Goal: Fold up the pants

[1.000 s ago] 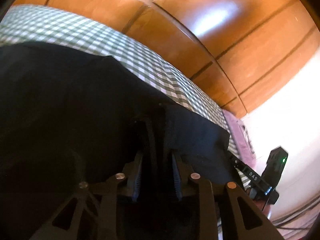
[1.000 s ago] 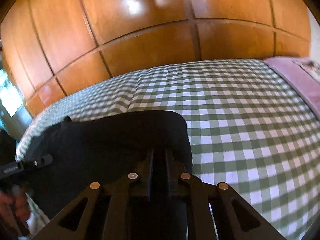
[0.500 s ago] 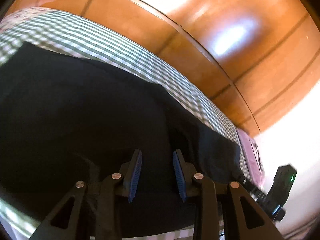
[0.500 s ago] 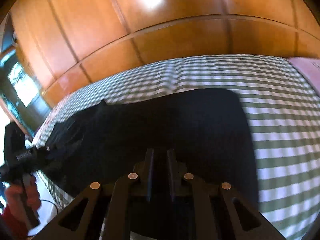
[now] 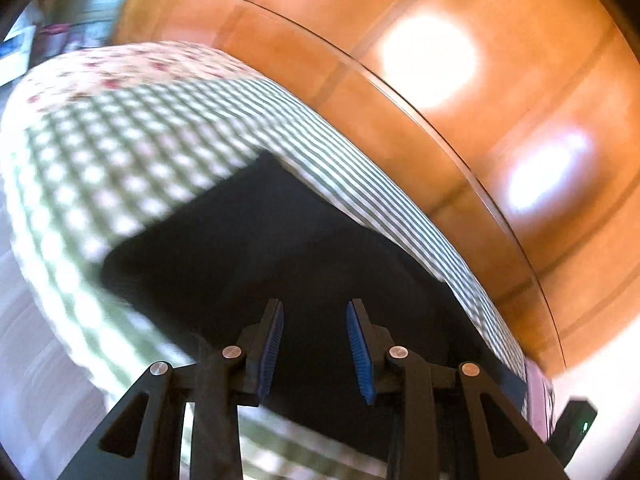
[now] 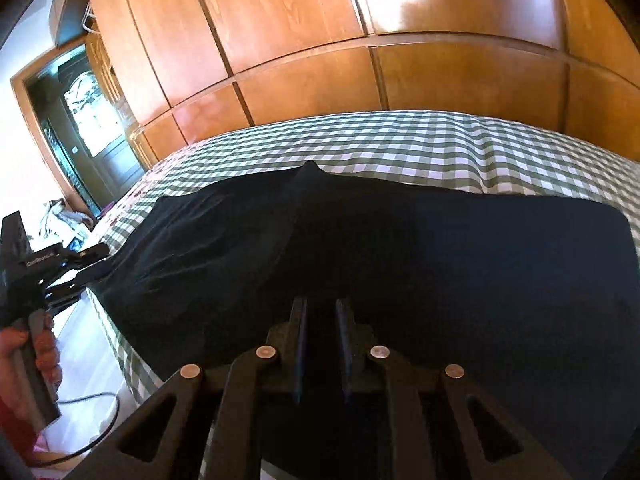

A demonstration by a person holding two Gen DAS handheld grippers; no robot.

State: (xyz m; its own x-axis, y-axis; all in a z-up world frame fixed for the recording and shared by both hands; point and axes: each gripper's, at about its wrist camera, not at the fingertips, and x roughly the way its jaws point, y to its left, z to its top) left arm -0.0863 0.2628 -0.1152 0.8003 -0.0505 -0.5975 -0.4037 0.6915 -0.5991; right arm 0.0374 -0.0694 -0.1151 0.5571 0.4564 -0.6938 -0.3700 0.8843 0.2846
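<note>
A bed (image 6: 460,148) covered with a green-and-white checked sheet (image 5: 132,152) is seen ahead of both claws, and behind it the room is closed off by a wall of glossy orange-brown wooden wardrobe panels (image 6: 304,12) on which bright patches of light are reflected. The black pants (image 6: 440,264) are spread flat on the sheet, directly under and ahead of both claws. The left claw (image 5: 315,320) is held over the pants' near edge with its blue pads (image 5: 357,356) apart and nothing pressed between them. The right claw (image 6: 322,312) is seen with its fingers drawn nearly together over the dark cloth; whether cloth is pinched there cannot be told. Beyond the left claw a flowered cloth (image 5: 120,66) is laid at the far end of the bed. To the left of the right claw, a dark doorway (image 6: 84,120) is visible, and a hand (image 6: 28,364) is wrapped around the other claw's handle.
</note>
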